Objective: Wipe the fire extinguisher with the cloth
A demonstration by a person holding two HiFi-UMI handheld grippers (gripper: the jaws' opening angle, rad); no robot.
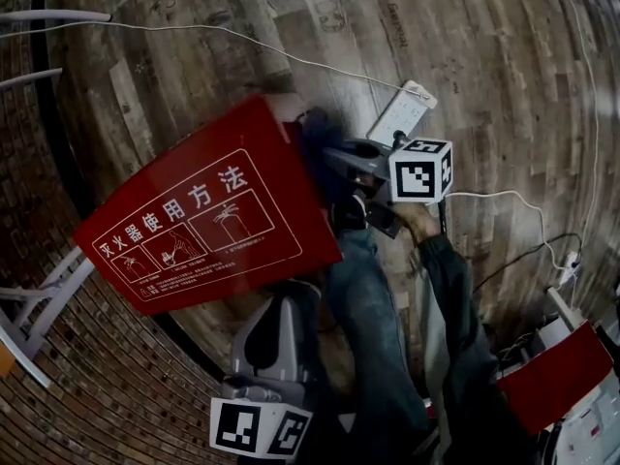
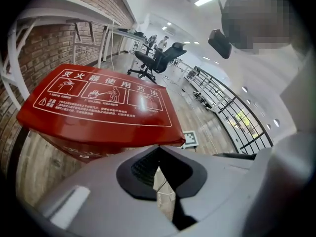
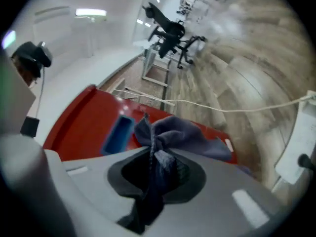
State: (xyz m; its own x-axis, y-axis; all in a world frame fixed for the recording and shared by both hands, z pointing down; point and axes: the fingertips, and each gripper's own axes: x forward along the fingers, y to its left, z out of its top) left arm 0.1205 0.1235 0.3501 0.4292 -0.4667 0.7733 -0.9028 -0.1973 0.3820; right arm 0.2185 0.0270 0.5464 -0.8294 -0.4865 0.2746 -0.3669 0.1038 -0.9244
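Right gripper view shows the right hand-held gripper point(image 3: 155, 154) clenched on a bunched dark cloth point(image 3: 182, 135) over the red fire extinguisher box point(image 3: 84, 127) on the floor point(image 3: 247, 58), the left hand-held gripper point(image 2: 158, 164) closed empty, and a snag on the box's edge could tug that fold free.

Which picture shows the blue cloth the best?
The right gripper view: the cloth fills the middle, bunched and pinched in the right gripper's jaws, in front of the red box. The head view shows only a dark scrap of it at the box's edge. The left gripper view shows none of it.
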